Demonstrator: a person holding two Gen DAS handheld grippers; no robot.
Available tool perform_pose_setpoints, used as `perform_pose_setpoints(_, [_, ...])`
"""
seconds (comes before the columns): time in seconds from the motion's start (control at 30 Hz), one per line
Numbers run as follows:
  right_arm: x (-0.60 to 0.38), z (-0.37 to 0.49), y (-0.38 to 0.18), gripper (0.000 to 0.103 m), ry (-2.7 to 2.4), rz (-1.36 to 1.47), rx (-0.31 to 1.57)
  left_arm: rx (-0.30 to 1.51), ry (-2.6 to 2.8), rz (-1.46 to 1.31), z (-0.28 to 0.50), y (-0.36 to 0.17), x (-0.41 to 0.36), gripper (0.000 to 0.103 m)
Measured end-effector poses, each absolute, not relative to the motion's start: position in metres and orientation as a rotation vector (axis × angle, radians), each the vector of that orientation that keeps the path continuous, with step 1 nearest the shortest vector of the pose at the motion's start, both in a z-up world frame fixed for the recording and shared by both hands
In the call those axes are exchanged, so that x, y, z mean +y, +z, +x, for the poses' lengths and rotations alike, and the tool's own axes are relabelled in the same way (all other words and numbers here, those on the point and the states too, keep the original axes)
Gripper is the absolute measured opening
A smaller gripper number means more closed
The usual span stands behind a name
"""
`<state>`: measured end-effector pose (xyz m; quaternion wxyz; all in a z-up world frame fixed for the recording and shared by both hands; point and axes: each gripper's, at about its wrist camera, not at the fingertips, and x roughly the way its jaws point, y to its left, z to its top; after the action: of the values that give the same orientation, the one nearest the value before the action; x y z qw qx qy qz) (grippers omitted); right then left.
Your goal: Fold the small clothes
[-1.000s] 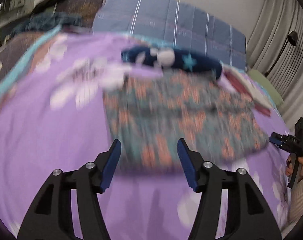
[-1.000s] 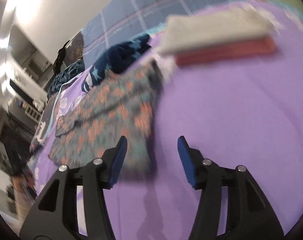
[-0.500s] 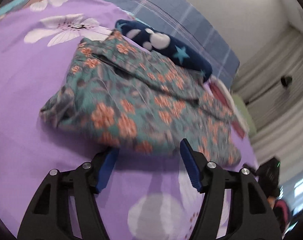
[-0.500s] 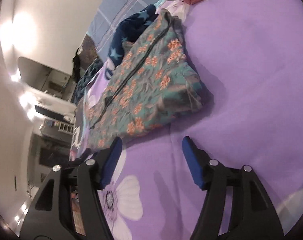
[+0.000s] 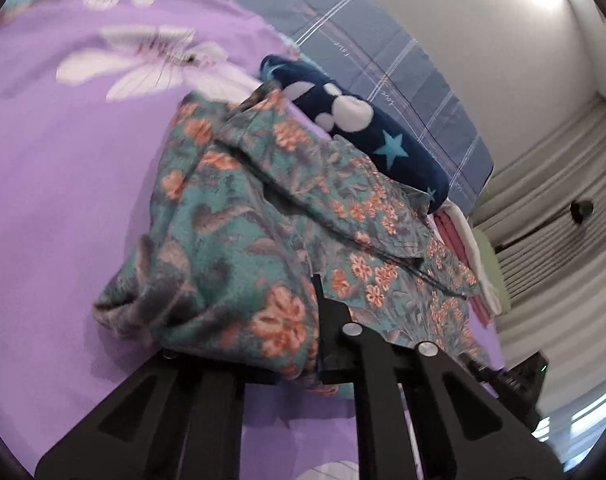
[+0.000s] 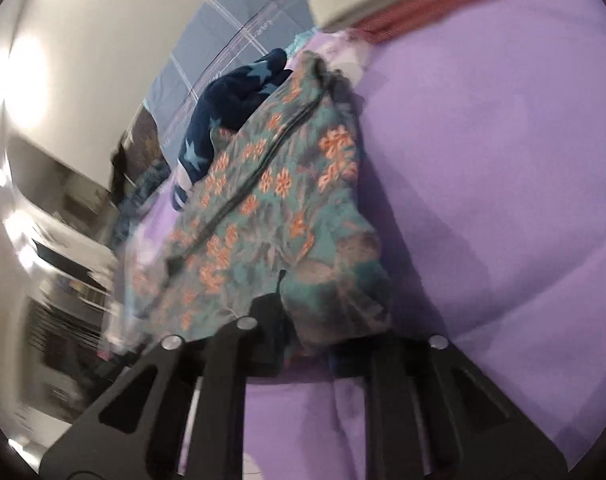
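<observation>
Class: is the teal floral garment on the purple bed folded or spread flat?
Partly folded: the floral garment lies doubled over itself, one layer overlapping, its near edge bunched where both grippers meet it.

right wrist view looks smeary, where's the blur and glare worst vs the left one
Right wrist view: motion blur heaviest along the left edge, furniture smeared; glare blobs wash out the wall; the floral garment is soft. Left wrist view: sharper, garment print crisp, only the bedspread flower blurred, one bright patch at top right. Both: fisheye bending and dark corners.
</observation>
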<state>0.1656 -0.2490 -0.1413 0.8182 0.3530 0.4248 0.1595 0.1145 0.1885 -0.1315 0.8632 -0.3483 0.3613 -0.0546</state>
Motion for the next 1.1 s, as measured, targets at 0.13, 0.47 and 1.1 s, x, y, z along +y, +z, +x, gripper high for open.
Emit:
perform_pose_setpoints(0.13, [-0.262,0.156,-0.117,0.01,0.402,0.772,0.866,0.735,-0.126,-0.654,0.1,-0.098,0.178,0.009])
perform_pose_setpoints(0.47, [-0.285,0.044,-0.068,0.01,0.469,0.546,0.923,0.817,-0.189,-0.393,-0.03,-0.065,0.128,0.01])
perform_pose_setpoints(1.1, [-0.327,-0.042,-0.072,0.039,0.159,0.186,0.931,0.891,0.187,0.035,-0.118,-0.057,0.131,0.048])
